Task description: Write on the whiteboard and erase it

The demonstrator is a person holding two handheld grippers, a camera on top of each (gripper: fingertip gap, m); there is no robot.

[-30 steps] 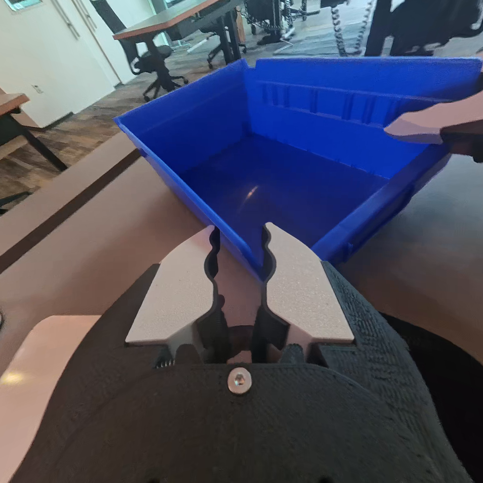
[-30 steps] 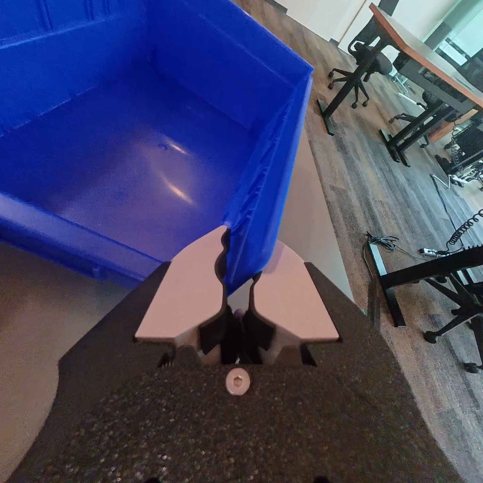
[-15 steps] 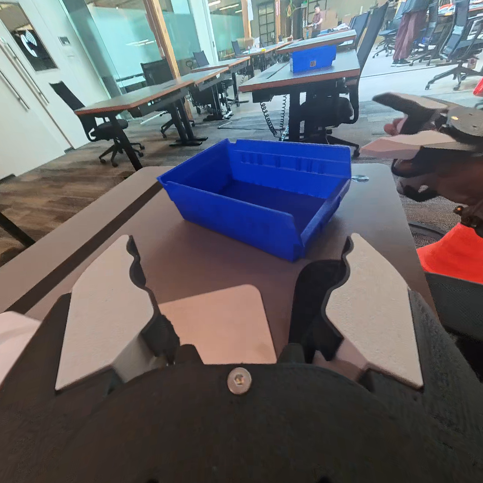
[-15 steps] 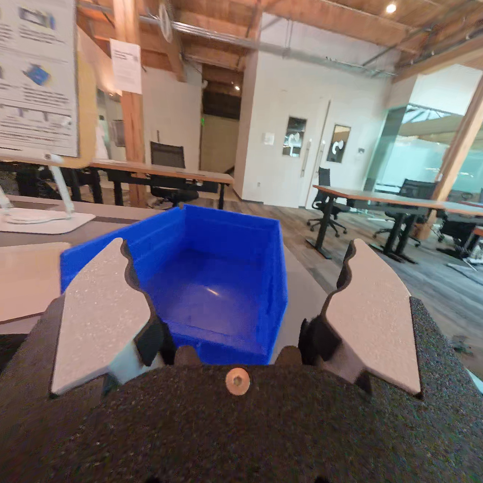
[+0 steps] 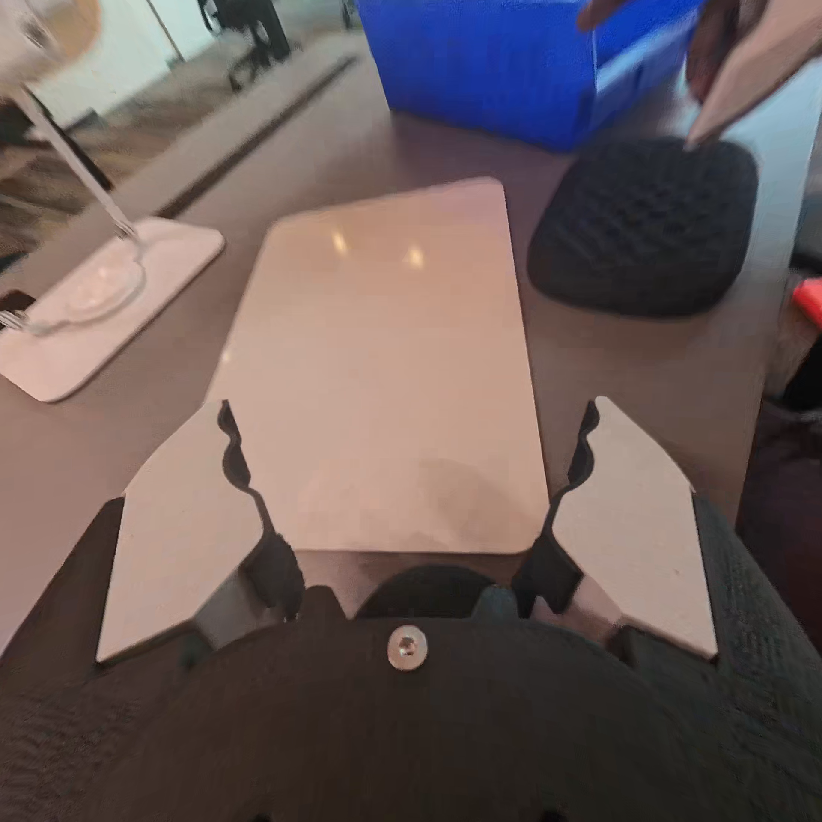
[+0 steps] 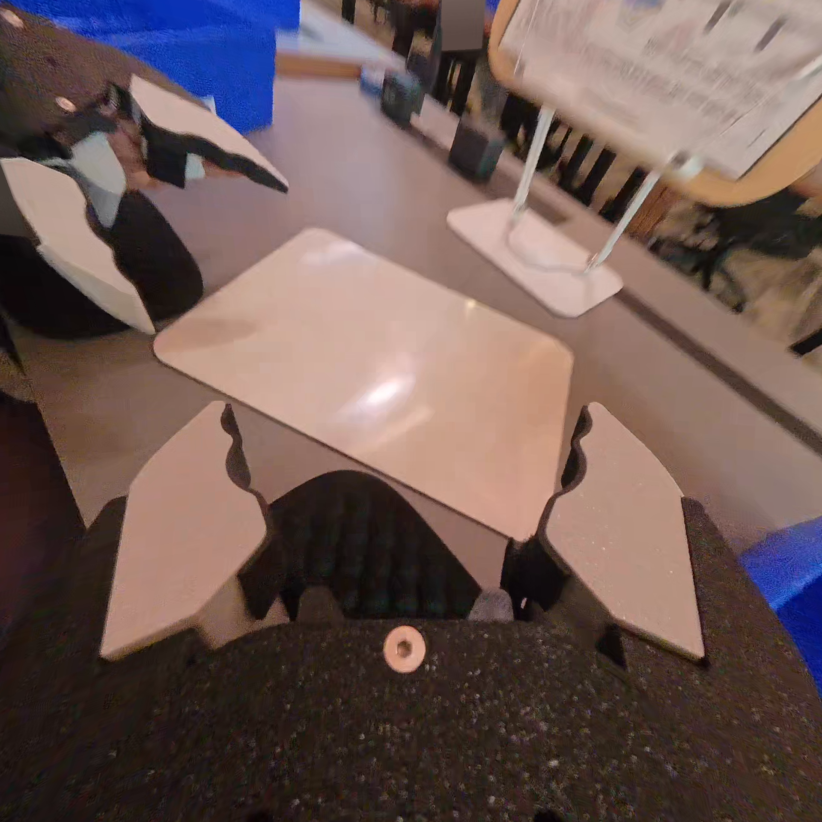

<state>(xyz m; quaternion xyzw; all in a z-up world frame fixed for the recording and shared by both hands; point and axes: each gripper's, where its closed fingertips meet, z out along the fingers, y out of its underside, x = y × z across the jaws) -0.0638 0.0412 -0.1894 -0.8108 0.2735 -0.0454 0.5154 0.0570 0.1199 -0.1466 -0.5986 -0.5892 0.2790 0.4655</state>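
A blank whiteboard (image 5: 378, 356) lies flat on the brown table (image 5: 311, 147). It also shows in the right wrist view (image 6: 369, 356). My left gripper (image 5: 407, 404) is open and empty, hovering over the whiteboard's near edge. My right gripper (image 6: 405, 407) is open and empty, over a black ribbed oval pad (image 6: 369, 547) beside the board's corner. The pad (image 5: 645, 227) lies right of the board in the left wrist view, with one right finger (image 5: 747, 75) above it. The left gripper (image 6: 218, 258) shows at the left of the right wrist view.
A blue bin (image 5: 480, 66) stands on the table beyond the whiteboard and also shows in the right wrist view (image 6: 178, 44). A sign stand with a white base (image 6: 533, 258) stands beside the board, seen left of it in the left wrist view (image 5: 102, 302). The frames are blurred.
One second ago both grippers were shut on the blue bin's walls. They let go, opened, pulled back, and now have swung down over the whiteboard and the black pad.
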